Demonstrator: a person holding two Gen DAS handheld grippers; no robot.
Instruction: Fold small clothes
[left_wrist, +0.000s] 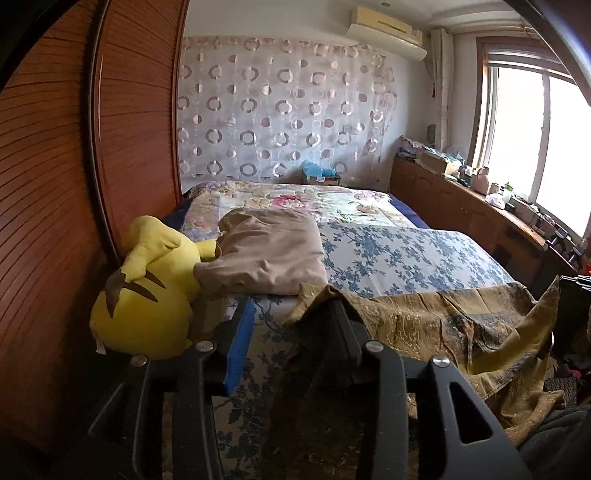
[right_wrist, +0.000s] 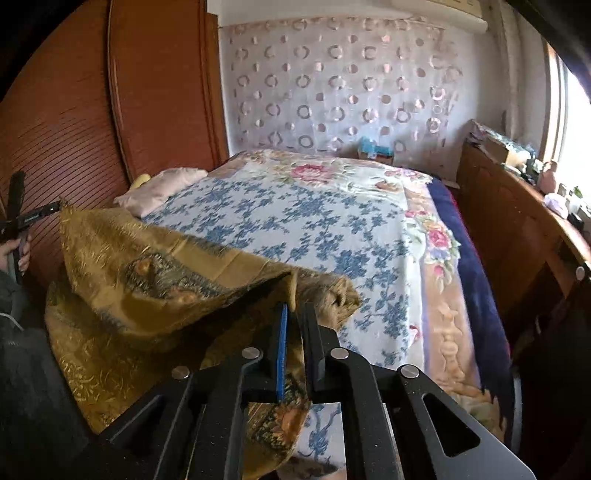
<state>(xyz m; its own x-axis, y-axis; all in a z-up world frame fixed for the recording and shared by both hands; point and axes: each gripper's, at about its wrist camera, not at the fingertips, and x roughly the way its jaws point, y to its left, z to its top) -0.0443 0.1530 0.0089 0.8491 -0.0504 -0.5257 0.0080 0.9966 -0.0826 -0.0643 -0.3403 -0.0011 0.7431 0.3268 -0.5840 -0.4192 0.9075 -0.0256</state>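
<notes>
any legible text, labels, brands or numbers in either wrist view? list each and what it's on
None can be read.
Box at the head of the bed: a small label shows, too blurred to read.
Air conditioner: no legible brand mark.
Gold patterned garment: woven motifs only, no letters that I can make out.
Items on the window ledge: too small to tell.

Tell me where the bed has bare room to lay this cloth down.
Free: blue-flowered sheet between the beige pillow and the bed's right edge, beyond the gold cloth. Crowded: left side, with the yellow plush and pillow.
</notes>
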